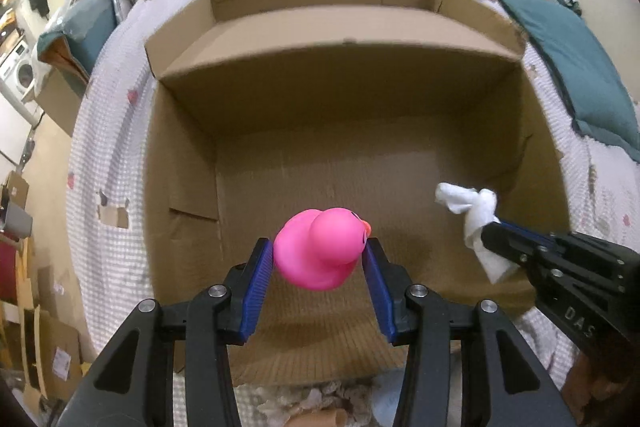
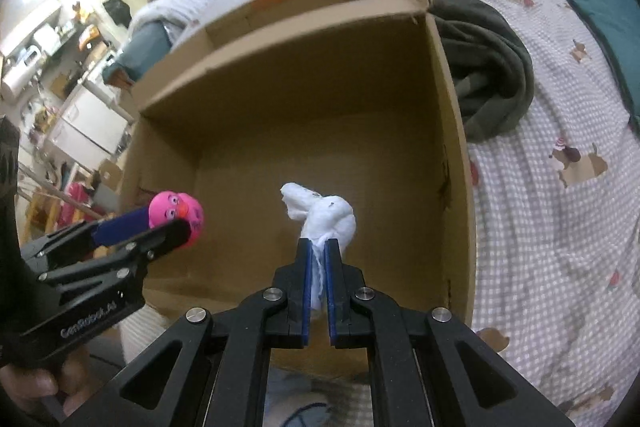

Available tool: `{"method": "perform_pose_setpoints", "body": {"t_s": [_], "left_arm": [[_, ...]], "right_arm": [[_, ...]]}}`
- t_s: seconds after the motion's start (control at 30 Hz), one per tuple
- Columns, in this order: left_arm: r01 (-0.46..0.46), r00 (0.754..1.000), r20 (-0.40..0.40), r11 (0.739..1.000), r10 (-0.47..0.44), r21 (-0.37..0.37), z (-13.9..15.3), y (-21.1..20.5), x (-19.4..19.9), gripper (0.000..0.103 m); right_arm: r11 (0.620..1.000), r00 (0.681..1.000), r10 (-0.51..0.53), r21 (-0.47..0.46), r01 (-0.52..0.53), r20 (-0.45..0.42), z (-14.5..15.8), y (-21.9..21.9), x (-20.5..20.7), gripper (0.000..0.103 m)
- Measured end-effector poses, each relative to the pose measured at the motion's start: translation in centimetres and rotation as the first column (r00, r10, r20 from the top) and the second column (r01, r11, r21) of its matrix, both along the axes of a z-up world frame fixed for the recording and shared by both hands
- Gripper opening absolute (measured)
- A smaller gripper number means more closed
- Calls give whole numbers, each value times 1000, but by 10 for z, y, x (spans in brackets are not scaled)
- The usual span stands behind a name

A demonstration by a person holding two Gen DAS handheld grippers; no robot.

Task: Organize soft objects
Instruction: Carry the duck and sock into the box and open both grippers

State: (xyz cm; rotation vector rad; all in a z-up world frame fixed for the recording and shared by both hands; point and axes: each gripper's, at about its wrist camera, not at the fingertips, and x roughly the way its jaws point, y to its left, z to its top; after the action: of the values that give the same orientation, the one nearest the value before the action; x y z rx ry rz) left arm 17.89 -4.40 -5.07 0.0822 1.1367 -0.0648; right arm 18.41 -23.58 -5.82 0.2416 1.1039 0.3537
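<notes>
So we've got both grippers loaded and hanging over the open cardboard box (image 1: 360,99). Our left gripper (image 1: 318,255) has its blue pads spread fairly wide and pressed on either side of a pink rubber duck (image 1: 320,251), beak pointing right. Our right gripper (image 2: 318,259) is closed down almost completely on a white cloth (image 2: 324,215), which bunches into a knotty lump above the fingertips.

Next bit, as far as we can judge, is dropping both in. We'd lower each one well inside the walls before letting go, and keep the two apart so they don't tangle. The duck is smooth, rounded and glossy, so it'll probably roll or bounce if released high. The cloth is limp and fuzzy and may snag on the ribbed pads, so open fully and pull straight back.

The box is plain brown corrugated card, bottom bare, flaps folded out at the far side. It sits on a bed with a checked quilt (image 2: 560,211), a dark green blanket (image 2: 488,67) slumped just beside its right wall, and a teal pillow (image 1: 580,75) further off.
</notes>
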Motion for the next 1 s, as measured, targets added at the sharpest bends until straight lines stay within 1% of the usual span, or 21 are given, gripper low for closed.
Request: {"method": "perform_pose_setpoints", "body": {"t_s": [0.1,0.2,0.27,0.33,0.43,0.57,0.63,0.73,0.8,0.83,0.87,0.9,0.93,0.97,1.0], "left_arm": [[3,1000,-11,1000,-3,-7,-9,0,3,43],[9,1000,7,1000,-9,-26,-14,1,5,43],[-4,1000,-5,1000,4,-21,-20,4,8,43],[-20,1000,-20,999,20,-32,-24,8,10,43],[-30,999,-25,999,29,-36,-25,11,12,43],[-16,1000,-20,1000,15,-25,-25,6,9,43],[-8,1000,-23,1000,7,-19,-25,2,6,43],[1,1000,-18,999,-2,-41,-25,0,3,43],[1,1000,-13,999,-1,-36,-24,0,2,43],[-2,1000,-11,999,2,-35,-23,0,1,43],[-5,1000,-10,999,5,-37,-23,1,1,43],[-10,1000,-12,999,9,-40,-23,2,1,43],[-12,1000,-14,999,11,-43,-23,2,1,44],[-14,1000,-20,999,14,-45,-23,1,0,44],[-18,999,-29,999,17,-48,-24,2,1,44]], "right_arm": [[1000,1000,6,-10,-6,-25,-10,3,5,8],[1000,999,16,-17,-17,-37,-13,12,9,8],[999,999,24,-21,-25,-38,-14,18,11,8],[999,999,33,-24,-34,-38,-15,23,12,8],[998,998,44,-34,-46,-37,-16,28,15,8],[999,998,42,-26,-43,-47,-18,26,15,8],[999,999,40,-22,-41,-35,-16,25,14,9],[999,999,46,-18,-46,-26,-14,27,14,9],[999,999,41,-15,-42,-27,-15,24,13,11],[999,999,37,-15,-37,-30,-15,24,13,16],[999,999,31,-12,-31,-33,-15,23,14,25],[1000,999,26,-4,-26,-32,-14,18,12,30],[1000,999,21,5,-20,-31,-14,17,12,43],[1000,1000,14,15,-14,-27,-13,16,12,52],[999,1000,17,37,-16,-22,-12,15,12,55]]}}
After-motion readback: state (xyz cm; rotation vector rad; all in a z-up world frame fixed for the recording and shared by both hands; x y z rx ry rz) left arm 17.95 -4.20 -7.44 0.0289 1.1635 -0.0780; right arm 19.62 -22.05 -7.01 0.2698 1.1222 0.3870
